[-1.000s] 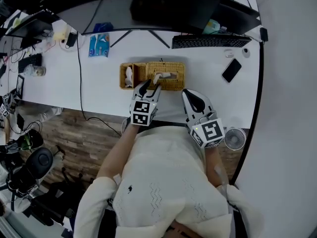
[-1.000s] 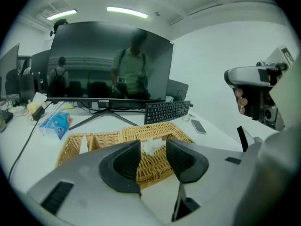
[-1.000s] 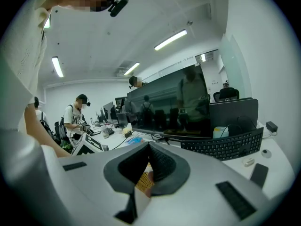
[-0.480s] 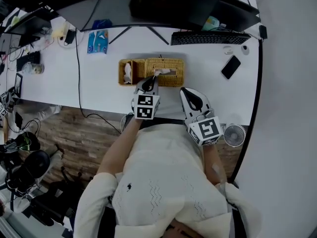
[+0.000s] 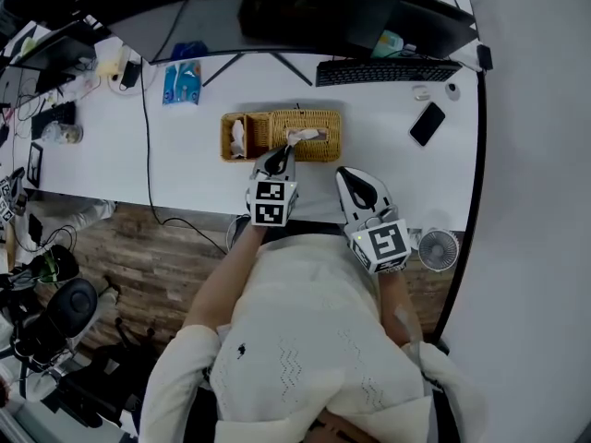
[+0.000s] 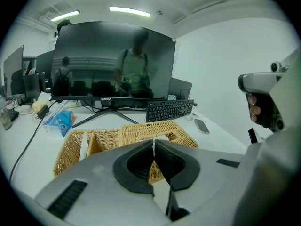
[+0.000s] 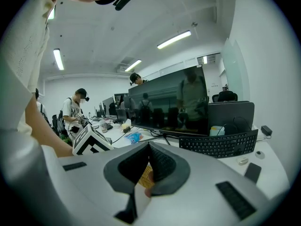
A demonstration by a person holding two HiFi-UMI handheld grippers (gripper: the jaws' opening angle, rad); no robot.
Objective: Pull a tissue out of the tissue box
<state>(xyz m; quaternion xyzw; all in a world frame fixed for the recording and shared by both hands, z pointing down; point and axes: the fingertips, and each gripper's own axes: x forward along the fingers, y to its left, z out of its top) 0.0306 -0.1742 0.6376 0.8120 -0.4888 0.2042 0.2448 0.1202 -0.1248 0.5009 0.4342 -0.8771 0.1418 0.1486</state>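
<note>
The wicker tissue box [image 5: 309,135] sits on the white desk [image 5: 185,169], and a white tissue [image 5: 301,137] pokes out of its top slot. My left gripper [image 5: 278,154] is at the box's near left corner, its jaws closed, with a thin white sliver of tissue between the tips. In the left gripper view the shut gripper [image 6: 154,146] covers the slot of the box [image 6: 141,130]. My right gripper [image 5: 358,184] hovers shut and empty to the right, near the desk's front edge; the right gripper view shows its closed gripper [image 7: 148,160].
A divided wicker basket [image 5: 237,137] adjoins the box on its left. Behind stand a monitor [image 5: 314,17] and keyboard [image 5: 383,70]; a phone [image 5: 427,124] lies right, a blue packet [image 5: 181,83] and black cable [image 5: 148,127] left. A small fan [image 5: 438,249] sits below the desk edge.
The left gripper's jaws, open beside the tissue one second ago, have closed at it. The right gripper has hardly moved.
</note>
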